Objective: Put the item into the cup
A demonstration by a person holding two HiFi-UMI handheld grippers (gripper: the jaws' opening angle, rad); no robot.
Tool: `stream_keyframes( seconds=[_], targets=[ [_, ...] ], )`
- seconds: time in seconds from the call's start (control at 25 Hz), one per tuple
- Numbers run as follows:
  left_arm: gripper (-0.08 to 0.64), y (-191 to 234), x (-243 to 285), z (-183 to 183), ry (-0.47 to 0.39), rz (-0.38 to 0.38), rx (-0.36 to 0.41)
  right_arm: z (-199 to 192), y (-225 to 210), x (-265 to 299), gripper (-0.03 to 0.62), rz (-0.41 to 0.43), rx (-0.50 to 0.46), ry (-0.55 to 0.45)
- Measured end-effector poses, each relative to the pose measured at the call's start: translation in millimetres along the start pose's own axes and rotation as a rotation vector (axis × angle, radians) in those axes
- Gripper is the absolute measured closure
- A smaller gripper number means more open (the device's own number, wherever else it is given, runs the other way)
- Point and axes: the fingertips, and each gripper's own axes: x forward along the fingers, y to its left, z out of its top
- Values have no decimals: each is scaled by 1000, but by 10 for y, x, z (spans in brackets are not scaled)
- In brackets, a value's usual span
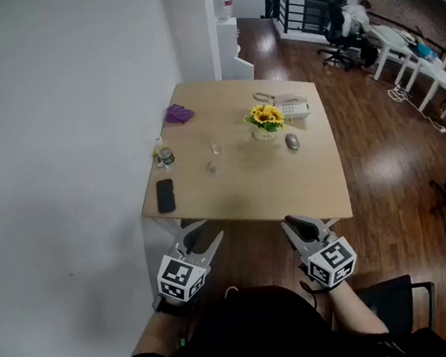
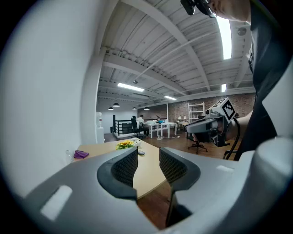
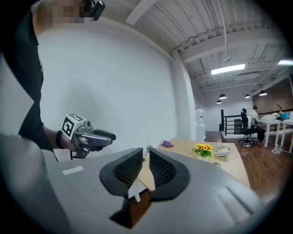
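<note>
A wooden table stands ahead of me against the white wall. Near its middle stands a small clear cup. Just in front of it lies a tiny pale item, too small to make out. Both grippers hang short of the table's near edge, well away from the cup. My left gripper is open and empty. My right gripper has its jaws only narrowly apart, with nothing pressed between the pads. A small white scrap shows low at their base, and I cannot tell what it is.
On the table are a black phone, a small bottle, a purple cloth, a pot of yellow flowers, a desk telephone and a mouse. A black chair stands at my right. Desks and a seated person fill the far right.
</note>
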Motion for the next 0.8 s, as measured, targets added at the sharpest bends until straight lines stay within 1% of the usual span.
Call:
stream_keyframes(
  seconds=[0.2, 0.48, 0.64, 0.8],
  targets=[
    [419, 237, -17, -26, -2, -9, 2, 17, -28, 290, 532, -8, 10, 7],
    [410, 600, -33, -188, 24, -18, 13, 48, -16, 802, 526, -6, -24, 42],
    [407, 799, 39, -281, 31, -5, 12, 41, -73, 1119, 526, 18, -27, 54],
    [401, 1025, 201, -350, 40, 16, 7, -25, -253, 1502, 526, 46, -30, 88]
  ],
)
